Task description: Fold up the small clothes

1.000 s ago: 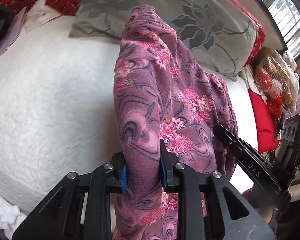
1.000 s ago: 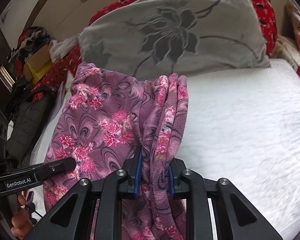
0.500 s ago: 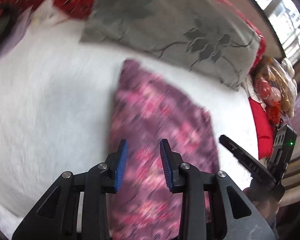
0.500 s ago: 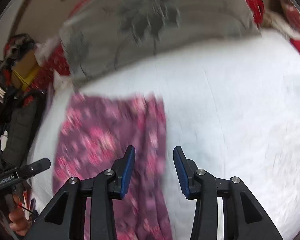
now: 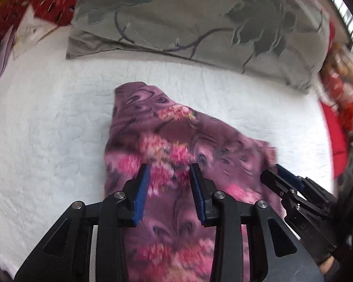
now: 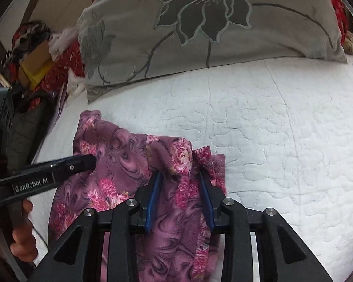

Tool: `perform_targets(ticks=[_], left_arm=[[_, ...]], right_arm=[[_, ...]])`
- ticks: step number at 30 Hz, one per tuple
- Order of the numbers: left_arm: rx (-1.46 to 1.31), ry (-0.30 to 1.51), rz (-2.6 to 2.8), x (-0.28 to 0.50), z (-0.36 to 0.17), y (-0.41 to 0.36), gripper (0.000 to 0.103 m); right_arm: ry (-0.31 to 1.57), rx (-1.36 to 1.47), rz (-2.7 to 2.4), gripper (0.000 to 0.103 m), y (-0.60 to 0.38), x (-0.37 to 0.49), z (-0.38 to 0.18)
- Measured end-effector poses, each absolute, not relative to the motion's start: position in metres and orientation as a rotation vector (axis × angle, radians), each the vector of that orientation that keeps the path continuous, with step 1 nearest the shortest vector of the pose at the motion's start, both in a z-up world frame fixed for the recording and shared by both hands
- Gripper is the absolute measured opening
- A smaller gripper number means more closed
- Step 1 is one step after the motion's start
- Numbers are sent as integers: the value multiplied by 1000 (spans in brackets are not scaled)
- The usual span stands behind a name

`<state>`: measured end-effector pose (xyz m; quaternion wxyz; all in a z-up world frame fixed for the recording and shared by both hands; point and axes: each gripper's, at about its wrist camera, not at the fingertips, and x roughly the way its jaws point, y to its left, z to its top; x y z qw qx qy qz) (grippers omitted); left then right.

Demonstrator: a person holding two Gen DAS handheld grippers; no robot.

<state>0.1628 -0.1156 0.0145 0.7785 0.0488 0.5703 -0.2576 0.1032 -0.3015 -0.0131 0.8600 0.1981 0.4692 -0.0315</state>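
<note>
A purple garment with pink flowers [image 5: 176, 129] lies folded on the white quilted bed [image 5: 47, 129]. My left gripper [image 5: 169, 166] hovers over its near half, open, the cloth flat under the blue pads [image 5: 141, 190] and untouched. In the right wrist view the same garment [image 6: 120, 145] is bunched up between the jaws of my right gripper [image 6: 180, 174], which are closing. The gathered folds fill the gap and meet both pads. My right gripper [image 5: 277, 171] reaches the garment's right edge in the left wrist view. My left gripper [image 6: 91, 162] points at its left part in the right wrist view.
A grey pillow with a dark flower print [image 6: 200, 23] lies along the far side of the bed [image 6: 270, 129]. Red fabric and boxes [image 6: 30, 58] pile up at the far left. A hand [image 6: 23, 242] holds the left tool. Red cushions [image 5: 336, 141] sit at the right.
A second ago both grippers held the garment up. Both let go, and it now lies folded on the bed. Both grippers came down and forward over it, and cloth is again between the right jaws.
</note>
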Motion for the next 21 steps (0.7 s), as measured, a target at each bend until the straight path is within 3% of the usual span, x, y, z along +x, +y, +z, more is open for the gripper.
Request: perform_targets(ticks=[1, 2, 3, 4, 6, 9, 14, 19, 21], left_arm=[[83, 1224, -576, 155, 23, -105, 33], [77, 1210, -587, 147, 28, -95, 33], [73, 1192, -594, 136, 30, -86, 37], [74, 1175, -587, 124, 29, -75, 49], [116, 1187, -543, 109, 12, -70, 57], [194, 1254, -501, 99, -12, -74, 59], [125, 1207, -534, 70, 15, -45, 59], [171, 1248, -501, 44, -22, -35, 73], [112, 1266, -487, 40, -21, -25, 73]], right_arm=[[982, 397, -33, 38, -301, 95, -2], [978, 380, 20, 38, -299, 86, 5], [980, 369, 62, 38, -296, 78, 7], [989, 356, 103, 43, -292, 69, 9], [1028, 328, 132, 52, -286, 51, -1], [1163, 255, 32, 56, -276, 44, -35], [1088, 216, 10, 61, -265, 14, 2], [1206, 74, -53, 64, -246, -11, -30], [1185, 107, -82, 68, -249, -20, -31]])
